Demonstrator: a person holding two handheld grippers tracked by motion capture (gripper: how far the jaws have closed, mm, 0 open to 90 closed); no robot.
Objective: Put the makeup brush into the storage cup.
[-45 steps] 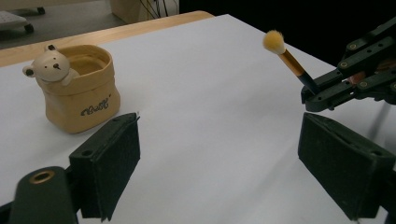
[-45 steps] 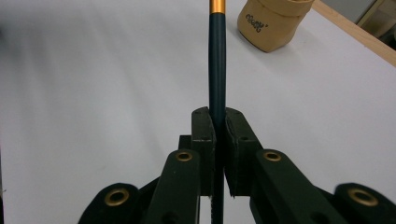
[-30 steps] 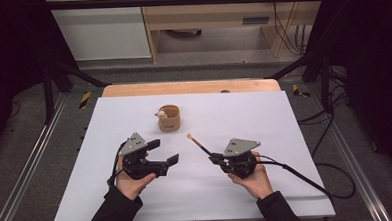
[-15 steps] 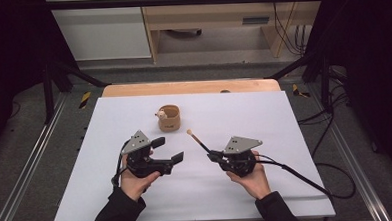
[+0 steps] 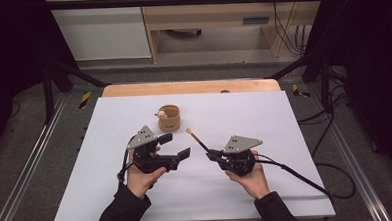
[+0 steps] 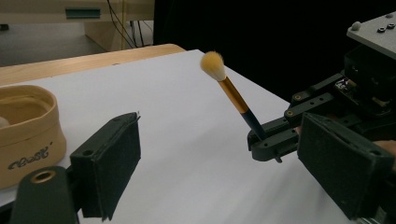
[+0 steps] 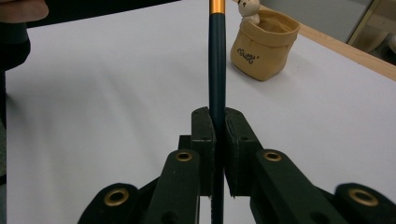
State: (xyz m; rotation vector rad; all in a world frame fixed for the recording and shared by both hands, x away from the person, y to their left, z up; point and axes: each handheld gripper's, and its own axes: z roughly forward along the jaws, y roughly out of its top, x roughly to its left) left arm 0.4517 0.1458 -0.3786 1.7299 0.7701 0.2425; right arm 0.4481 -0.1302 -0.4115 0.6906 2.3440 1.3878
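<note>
A white table top (image 5: 285, 136) lies under both grippers, with a wooden edge strip (image 5: 133, 89) running along its far side, beyond them. On it, just ahead of the left gripper (image 5: 174, 146) and a little off to that gripper's left in its own view, stands a small tan fabric pouch (image 5: 168, 117) with dark lettering on its side and a pale little figure poking up at its rim; it stands apart from both grippers. The left gripper, held in the person's left hand (image 5: 139, 175), has its jaws spread wide with nothing between them, its two black pads (image 6: 114, 161) well apart and pointed across toward the right gripper. The right gripper (image 5: 217, 156), held in the right hand (image 5: 249, 178), sits just beside the left one on its right side, its jaws pinched tight on the dark handle of a makeup brush (image 5: 199, 141). The brush sticks out straight ahead of those jaws, rising at a slant off the table, a gold band above the dark handle and a pale yellowish tuft at the tip. In the left gripper view the tuft hangs between the spread jaws' lines, farther off.
</note>
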